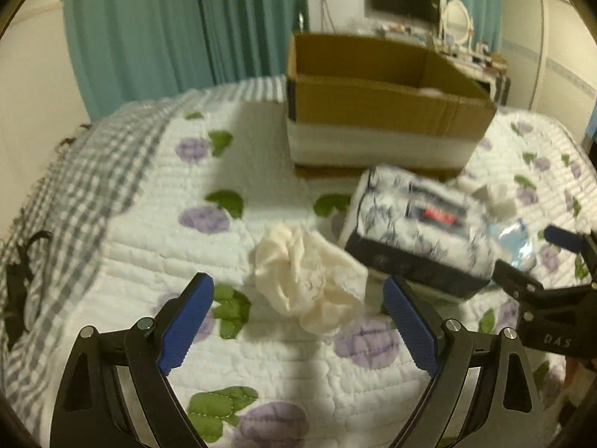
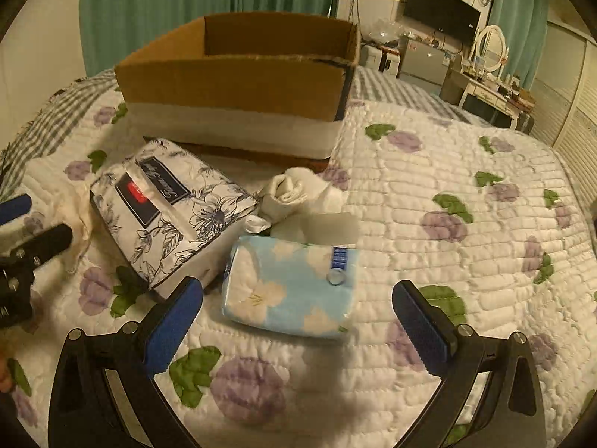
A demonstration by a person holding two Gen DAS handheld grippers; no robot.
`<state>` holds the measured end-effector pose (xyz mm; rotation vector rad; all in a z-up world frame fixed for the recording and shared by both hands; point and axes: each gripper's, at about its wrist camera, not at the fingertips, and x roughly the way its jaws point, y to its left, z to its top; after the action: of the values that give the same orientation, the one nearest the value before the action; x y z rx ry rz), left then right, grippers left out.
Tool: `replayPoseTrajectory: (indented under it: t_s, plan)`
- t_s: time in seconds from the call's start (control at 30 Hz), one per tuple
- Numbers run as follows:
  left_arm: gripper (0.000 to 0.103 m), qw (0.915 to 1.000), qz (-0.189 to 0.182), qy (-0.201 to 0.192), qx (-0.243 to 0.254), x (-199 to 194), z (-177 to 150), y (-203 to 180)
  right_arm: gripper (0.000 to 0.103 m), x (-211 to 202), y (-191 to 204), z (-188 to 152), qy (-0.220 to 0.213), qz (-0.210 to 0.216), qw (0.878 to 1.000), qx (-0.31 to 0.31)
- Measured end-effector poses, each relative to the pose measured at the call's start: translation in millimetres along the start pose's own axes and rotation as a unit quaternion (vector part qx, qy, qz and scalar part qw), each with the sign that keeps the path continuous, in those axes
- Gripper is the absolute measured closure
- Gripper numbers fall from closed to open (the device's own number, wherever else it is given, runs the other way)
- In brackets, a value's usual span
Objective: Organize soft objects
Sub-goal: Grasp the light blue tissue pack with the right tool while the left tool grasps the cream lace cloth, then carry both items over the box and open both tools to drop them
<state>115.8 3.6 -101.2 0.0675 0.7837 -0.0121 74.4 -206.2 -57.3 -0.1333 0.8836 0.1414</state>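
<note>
With the left gripper gaping over the crumpled white cloth and the right gripper just as wide before the blue tissue pack, each risks pinching the quilt rather than reaching the far cardboard box.

The left gripper hangs wide open over the quilt, a crumpled white cloth lying just ahead between its blue pads. Right of the cloth sits a floral tissue pack; behind that pack, the cardboard box. The right gripper pokes in beside the pack.
</note>
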Motion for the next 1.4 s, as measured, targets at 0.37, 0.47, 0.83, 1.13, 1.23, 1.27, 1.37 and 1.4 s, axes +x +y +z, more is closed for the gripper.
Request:
replayPoseTrajectory:
  t_s: [0.37,0.47,0.83,1.13,1.23,1.27,1.37,1.4]
  plan:
    - [0.015,0.9987,-0.022,0.047,-0.002,39.9,-5.3,1.0,0.027,18.0,-1.8,-1.5,0.017,0.011,0.999,0.025]
    - [0.035,0.9988,-0.024,0.043,-0.006,46.6,-7.2,1.4,0.027,12.8,-5.1,-3.7,0.013,0.015,0.999,0.032]
    - [0.071,0.9984,-0.049,0.024,0.012,19.4,-14.3,-2.6,0.027,-26.5,-20.9,-8.5,-0.024,0.039,0.997,0.054]
    - [0.071,0.9974,-0.072,0.0,0.0,-29.0,-12.7,-2.8,0.027,-68.8,-20.6,-14.0,-0.061,0.057,0.995,0.06]
    - [0.071,0.9969,-0.075,-0.022,0.011,-53.6,-6.2,-9.0,0.027,-85.4,-18.5,-13.1,-0.076,0.063,0.993,0.058]
    - [0.071,0.9965,-0.077,-0.027,0.015,-60.3,-3.8,-11.6,0.027,-90.3,-18.0,-12.5,-0.08,0.063,0.993,0.057]
    - [0.071,0.9954,-0.082,-0.042,0.025,-79.0,3.0,-16.7,0.027,-105.7,-16.6,-8.5,-0.095,0.068,0.992,0.053]
    - [0.071,0.995,-0.082,-0.049,0.03,-85.5,6.0,-19.0,0.027,-109.5,-17.2,-6.7,-0.098,0.07,0.991,0.053]
